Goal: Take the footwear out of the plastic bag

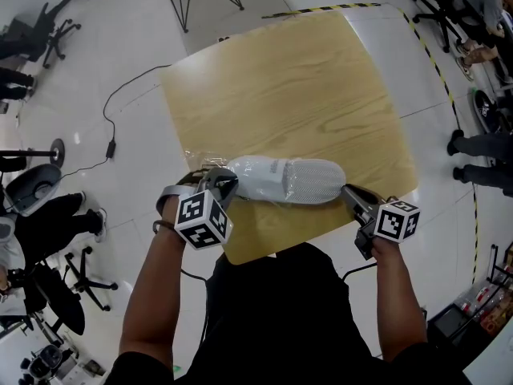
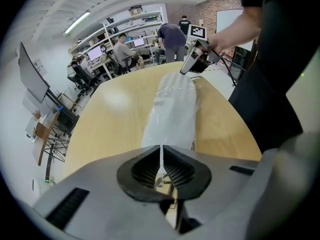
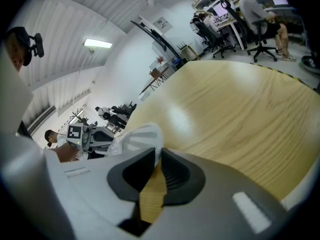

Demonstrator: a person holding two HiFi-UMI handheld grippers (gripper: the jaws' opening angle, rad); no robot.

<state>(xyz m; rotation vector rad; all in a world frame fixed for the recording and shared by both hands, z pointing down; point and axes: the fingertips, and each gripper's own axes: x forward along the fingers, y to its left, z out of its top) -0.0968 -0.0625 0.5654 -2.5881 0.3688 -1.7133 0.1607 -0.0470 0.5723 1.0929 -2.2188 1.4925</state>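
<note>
1. Footwear (image 1: 300, 181): one white shoe with a ribbed mesh upper, still inside the clear plastic bag (image 1: 210, 164). It lies lengthwise along the near edge of the bench (image 1: 321, 79).
2. Writing: there is a small grey printed patch (image 2: 159, 103) on the mid-upper, but the characters are too small to read. No brand can be made out. The marker cube (image 1: 203, 220) on each tool shows black-and-white squares only.
3. Left tool (image 1: 227, 184): the jaws are narrow and closed on a thin strip of bag film at the shoe's left end. The left gripper view shows the film running straight up from between the pads, and the tool points steeply down.
4. Right tool (image 1: 348, 191): the jaws are narrow, with the tips meeting at the bag's right end against the shoe's rounded end. They appear to pinch the film there, and the bench shows through the gap behind the tips.
5. Edges: the bag sits close to the near bench edge, just in front of the person's torso. Loose film bunches at the left end near the bench's left side.
6. Open room: beyond the shoe the bench is bare wood to its far edge. Yellow-black tape (image 1: 321, 9) on the floor skirts the far corner. A cable (image 1: 120, 95) trails on the floor at left, and office chairs (image 1: 48, 30) stand well apart from the bench.
</note>
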